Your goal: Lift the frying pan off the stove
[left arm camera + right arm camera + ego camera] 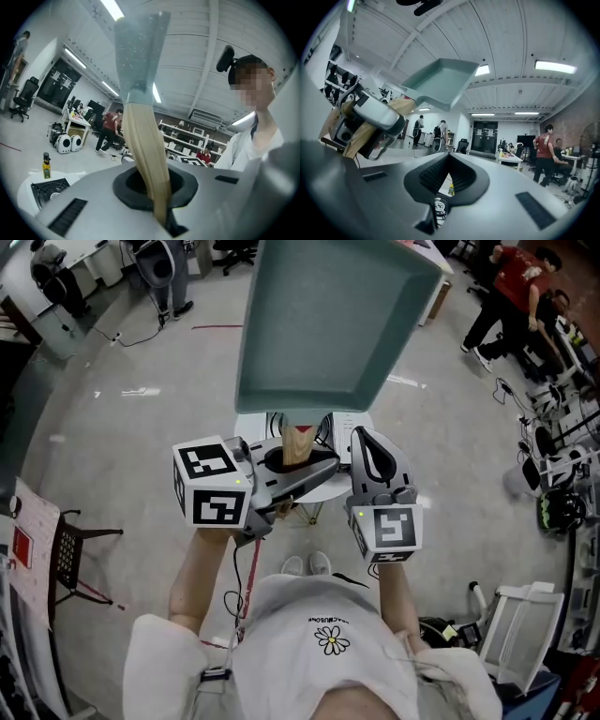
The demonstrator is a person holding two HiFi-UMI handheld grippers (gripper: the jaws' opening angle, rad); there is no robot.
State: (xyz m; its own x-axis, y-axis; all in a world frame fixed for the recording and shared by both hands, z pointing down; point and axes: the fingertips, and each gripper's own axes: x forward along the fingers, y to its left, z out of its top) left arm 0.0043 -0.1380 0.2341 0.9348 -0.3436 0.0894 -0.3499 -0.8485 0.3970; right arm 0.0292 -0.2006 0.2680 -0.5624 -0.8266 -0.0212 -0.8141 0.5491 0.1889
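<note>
A teal square frying pan [328,324] is held high in the air, close to the head camera, its inside facing up. Its pale wooden handle [297,444] runs down into my left gripper [300,470], which is shut on it. In the left gripper view the handle [145,150] passes between the jaws and the pan [138,51] rises above. My right gripper [370,451] stands beside the left, shut and empty. The right gripper view shows the pan [440,82] up at the left, and the black stove [439,206] far below through the jaws.
The stove [49,187] sits on a small white table [333,486] below, with a yellow bottle [46,165] beside it. A black wire chair [70,554] stands at the left, white equipment [525,615] at the right. People stand at desks [511,296] in the back.
</note>
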